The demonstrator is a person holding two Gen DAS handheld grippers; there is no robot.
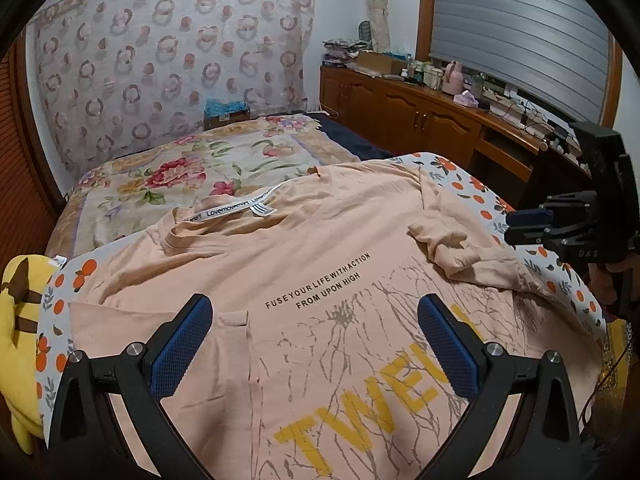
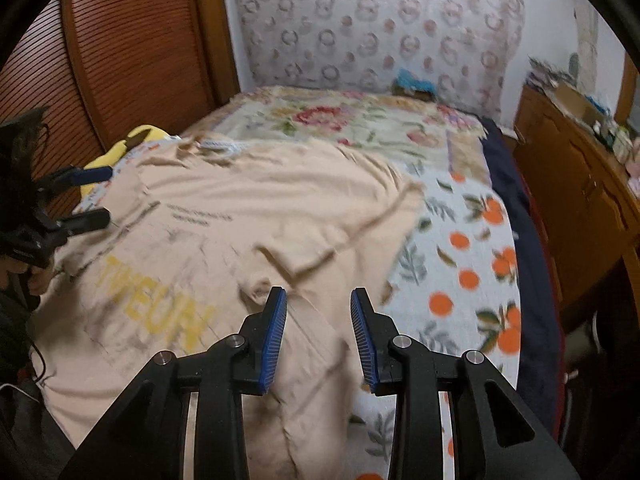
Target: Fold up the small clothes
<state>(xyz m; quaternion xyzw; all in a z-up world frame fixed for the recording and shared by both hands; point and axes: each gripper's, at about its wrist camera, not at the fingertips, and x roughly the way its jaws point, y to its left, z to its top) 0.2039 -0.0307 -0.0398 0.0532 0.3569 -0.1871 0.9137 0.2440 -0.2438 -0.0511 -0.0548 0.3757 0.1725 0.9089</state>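
A peach T-shirt [image 1: 320,264] with black text and yellow letters lies flat on an orange-print cloth [image 1: 464,178] on the bed, collar away from me. Its right sleeve [image 1: 452,248] is folded in over the body and rumpled. Its left sleeve [image 1: 132,320] lies flat. My left gripper [image 1: 314,312] is open and empty, just above the shirt's chest. My right gripper [image 2: 319,300] is open and empty above the shirt [image 2: 248,216] near its right sleeve [image 2: 320,248]. It also shows in the left wrist view [image 1: 520,224] at the shirt's right edge.
A floral blanket [image 1: 208,168] covers the far bed. A yellow plush toy [image 1: 20,320] lies at the left edge. A wooden cabinet [image 1: 420,116] with clutter runs along the right. A patterned cover [image 1: 168,52] stands behind the bed, and a wooden door [image 2: 120,52] is at left.
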